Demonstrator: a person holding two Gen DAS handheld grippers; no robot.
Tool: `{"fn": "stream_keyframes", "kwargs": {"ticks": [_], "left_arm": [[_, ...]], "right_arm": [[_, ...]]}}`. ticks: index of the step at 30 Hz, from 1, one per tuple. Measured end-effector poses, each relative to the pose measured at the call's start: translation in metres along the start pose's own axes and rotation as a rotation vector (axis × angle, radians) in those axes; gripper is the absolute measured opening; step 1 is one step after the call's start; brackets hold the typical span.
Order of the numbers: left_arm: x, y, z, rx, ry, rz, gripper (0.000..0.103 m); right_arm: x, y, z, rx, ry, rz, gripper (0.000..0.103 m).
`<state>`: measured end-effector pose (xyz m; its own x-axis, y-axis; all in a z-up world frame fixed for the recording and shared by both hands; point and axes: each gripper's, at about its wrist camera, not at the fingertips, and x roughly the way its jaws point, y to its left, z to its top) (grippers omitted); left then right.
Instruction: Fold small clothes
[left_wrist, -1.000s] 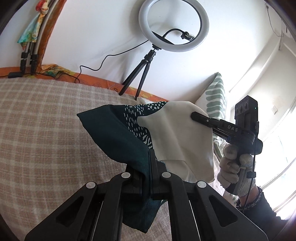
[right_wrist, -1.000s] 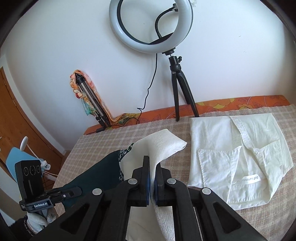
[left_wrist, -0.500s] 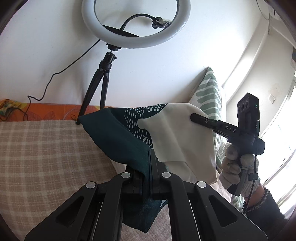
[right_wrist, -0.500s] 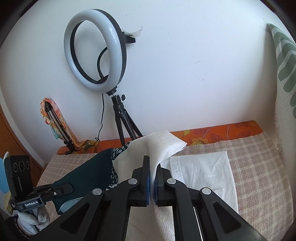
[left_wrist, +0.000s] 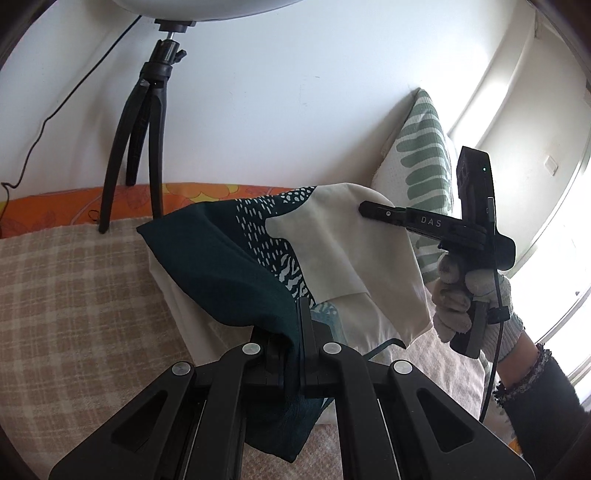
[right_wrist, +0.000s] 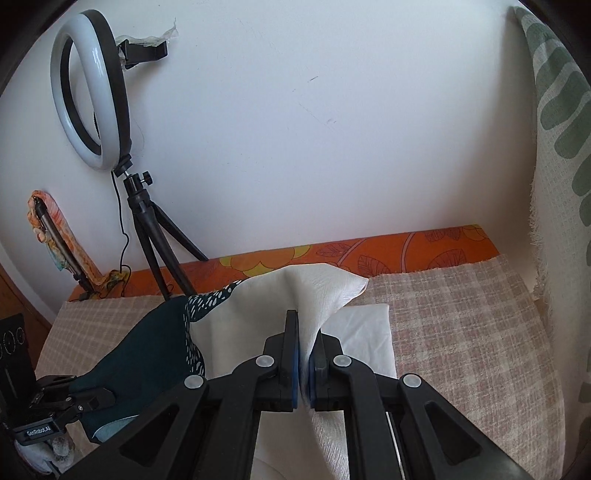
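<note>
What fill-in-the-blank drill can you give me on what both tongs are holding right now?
1. The left tongs are shut on the ____ green part of the cloth.
2. The right tongs are shut on its ____ part.
3. The cloth hangs above a folded white shirt lying on the ____ blanket.

Missing words: dark; cream; checked

Ring light on tripod; leaf-print pillow against wall.
</note>
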<state>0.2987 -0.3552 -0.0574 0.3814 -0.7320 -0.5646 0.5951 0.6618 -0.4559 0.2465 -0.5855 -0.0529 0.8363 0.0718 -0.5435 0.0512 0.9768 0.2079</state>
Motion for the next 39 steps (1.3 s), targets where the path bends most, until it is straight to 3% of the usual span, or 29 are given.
{"fn": "stream_keyframes", "kwargs": {"ticks": [6, 8, 9, 10, 11, 14, 16, 18, 30, 36, 39], "left_arm": [[0.0, 0.005, -0.009, 0.008, 0.038, 0.034, 0.004], [-0.002, 0.008, -0.011, -0.004, 0.052, 0.038, 0.011], [-0.003, 0.009, -0.011, -0.009, 0.062, 0.043, 0.018], [-0.004, 0.009, -0.012, -0.009, 0.07, 0.056, 0.028], [-0.003, 0.007, -0.009, -0.004, 0.072, 0.066, 0.031], [-0.01, -0.001, -0.01, 0.029, 0.06, 0.094, 0.039], [-0.014, -0.005, -0.009, 0.038, 0.052, 0.115, 0.061], [-0.018, -0.008, -0.009, 0.03, 0.04, 0.133, 0.068], [-0.065, -0.028, -0.011, 0.079, -0.008, 0.171, 0.068], [-0.105, -0.039, -0.014, 0.096, -0.062, 0.2, 0.073], [-0.126, -0.044, -0.019, 0.107, -0.08, 0.205, 0.073]], "right_arm": [[0.011, -0.014, -0.005, -0.012, 0.033, -0.062, 0.002], [0.014, -0.013, -0.006, -0.023, 0.045, -0.105, 0.007], [0.015, -0.013, -0.006, -0.028, 0.055, -0.124, 0.013], [0.015, -0.012, -0.006, -0.036, 0.054, -0.148, 0.026], [0.014, -0.011, -0.006, -0.044, 0.047, -0.174, 0.031], [0.008, -0.011, -0.005, -0.035, 0.036, -0.178, 0.036], [0.0, -0.011, -0.005, -0.029, 0.022, -0.183, 0.041], [-0.006, -0.01, -0.005, -0.026, 0.01, -0.193, 0.052], [-0.059, 0.027, -0.007, -0.045, -0.077, -0.245, 0.088], [-0.09, 0.062, -0.012, -0.083, -0.116, -0.261, 0.099], [-0.107, 0.079, -0.017, -0.09, -0.134, -0.255, 0.099]]}}
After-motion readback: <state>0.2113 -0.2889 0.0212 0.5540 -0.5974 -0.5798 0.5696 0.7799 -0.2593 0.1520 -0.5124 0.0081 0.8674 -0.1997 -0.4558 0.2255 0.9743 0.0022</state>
